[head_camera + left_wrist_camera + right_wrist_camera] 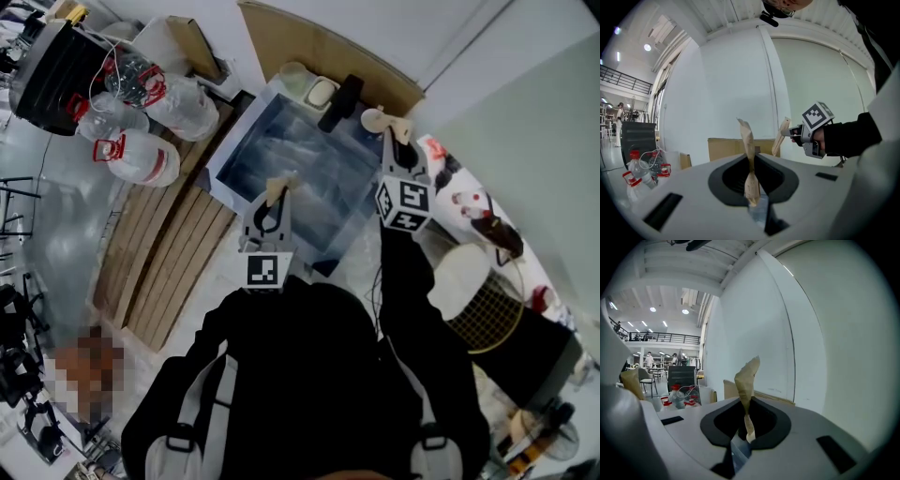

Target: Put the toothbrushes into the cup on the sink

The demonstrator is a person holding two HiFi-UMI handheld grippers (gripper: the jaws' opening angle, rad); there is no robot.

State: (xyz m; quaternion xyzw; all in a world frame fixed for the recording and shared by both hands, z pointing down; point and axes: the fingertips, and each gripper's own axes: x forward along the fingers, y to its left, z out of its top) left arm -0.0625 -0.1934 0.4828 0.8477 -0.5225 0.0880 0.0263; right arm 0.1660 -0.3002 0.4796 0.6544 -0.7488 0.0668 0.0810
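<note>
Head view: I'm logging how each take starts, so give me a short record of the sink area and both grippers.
sink: in front of the person, against the wall
cup: pale, on the sink's far rim
toothbrushes: none made out
left gripper: over the sink's near edge, jaws together, nothing between them
right gripper: near the sink's far right corner, jaws together, nothing between them
bottles: big clear ones, on the floor left of the sink
</note>
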